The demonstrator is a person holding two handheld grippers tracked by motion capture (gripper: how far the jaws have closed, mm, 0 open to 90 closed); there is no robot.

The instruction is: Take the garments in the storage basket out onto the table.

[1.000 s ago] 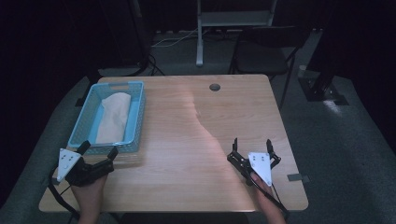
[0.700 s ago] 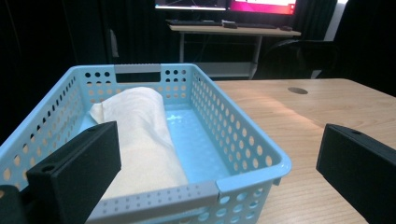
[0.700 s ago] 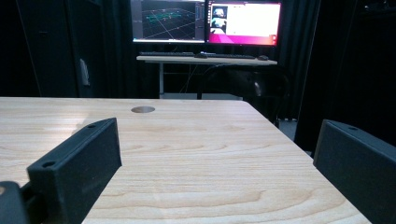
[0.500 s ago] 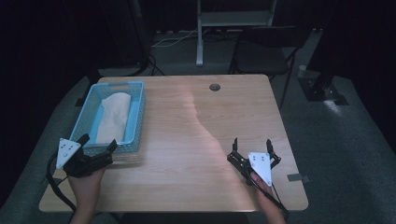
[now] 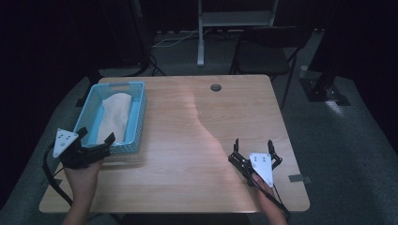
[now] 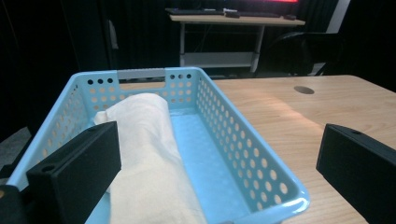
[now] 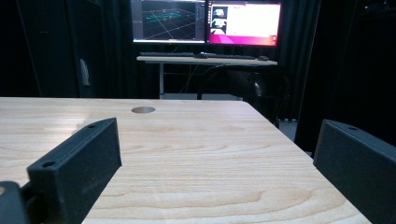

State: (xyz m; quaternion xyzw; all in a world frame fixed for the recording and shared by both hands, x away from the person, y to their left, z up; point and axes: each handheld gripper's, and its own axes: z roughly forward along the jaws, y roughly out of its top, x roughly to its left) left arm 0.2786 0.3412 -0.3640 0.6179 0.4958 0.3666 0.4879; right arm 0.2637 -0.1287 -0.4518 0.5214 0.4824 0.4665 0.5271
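Two claws, both spread wide and empty. Left gripper point(image 5: 96, 141) parked at the blue basket's point(image 5: 139, 117) near end, rolled cream cloth point(image 5: 114, 117) dead ahead at 12 o'clock, long axis running straight away. Right gripper point(image 5: 253, 149) well apart, way off toward 3 o'clock.

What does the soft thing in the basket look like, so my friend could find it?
Look at the wooden table, then its left side, where a light blue basket with holes in its walls sits. Inside lies a cream cloth, rolled into a long bundle along the basket's left side. It is the one soft, pale thing there; the left claw is hard and black.
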